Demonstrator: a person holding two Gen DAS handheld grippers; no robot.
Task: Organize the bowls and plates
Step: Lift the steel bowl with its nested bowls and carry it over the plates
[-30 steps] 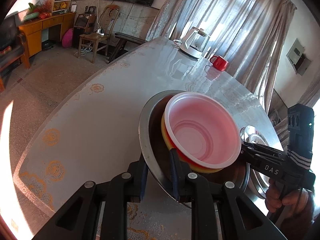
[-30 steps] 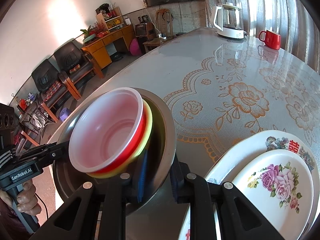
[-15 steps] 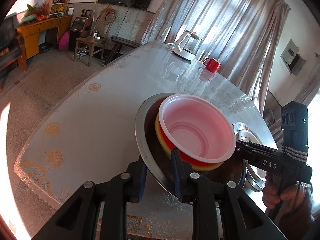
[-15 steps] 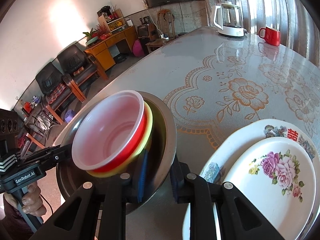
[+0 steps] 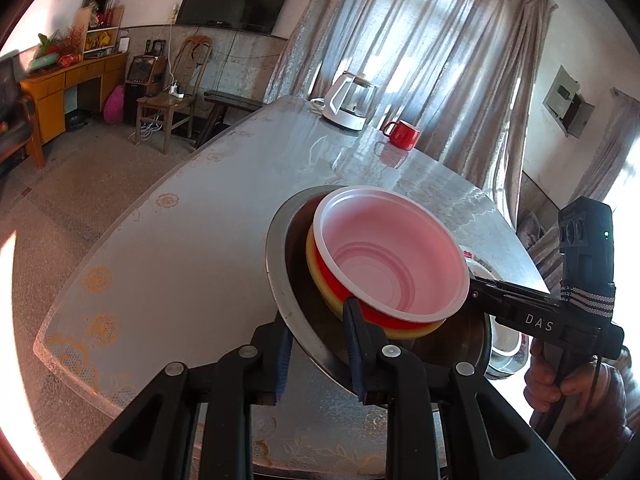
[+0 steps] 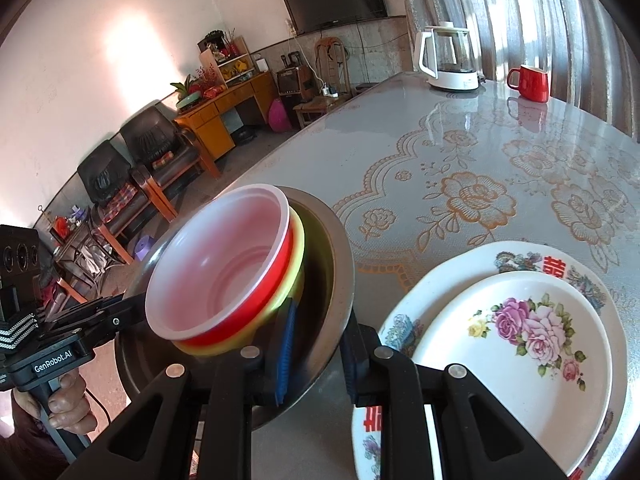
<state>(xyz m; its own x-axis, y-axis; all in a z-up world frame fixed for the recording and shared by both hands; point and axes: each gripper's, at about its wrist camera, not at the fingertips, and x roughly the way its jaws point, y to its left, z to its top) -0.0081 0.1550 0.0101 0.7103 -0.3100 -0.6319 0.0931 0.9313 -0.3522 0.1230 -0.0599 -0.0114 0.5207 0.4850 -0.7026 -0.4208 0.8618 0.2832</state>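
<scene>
Left gripper (image 5: 320,354): clamped on the near rim of the steel basin (image 5: 288,304).
Right gripper (image 6: 316,354): clamped on the basin's opposite rim, so both hold it tilted above the table (image 6: 460,160).
Basin contents: a yellow bowl (image 6: 298,276), a red bowl (image 6: 276,272) nested in it, a white bowl (image 6: 224,268) innermost and empty.
Plates: small floral plate (image 6: 520,344) stacked on a larger plate (image 6: 440,272), resting on the table beside the basin.

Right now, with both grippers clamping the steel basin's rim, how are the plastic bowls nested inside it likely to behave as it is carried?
The nested red-and-yellow plastic bowls look thin and light. They sit loose and already lean inside the shiny steel basin, so they will probably slide on the smooth metal if it tips further.
</scene>
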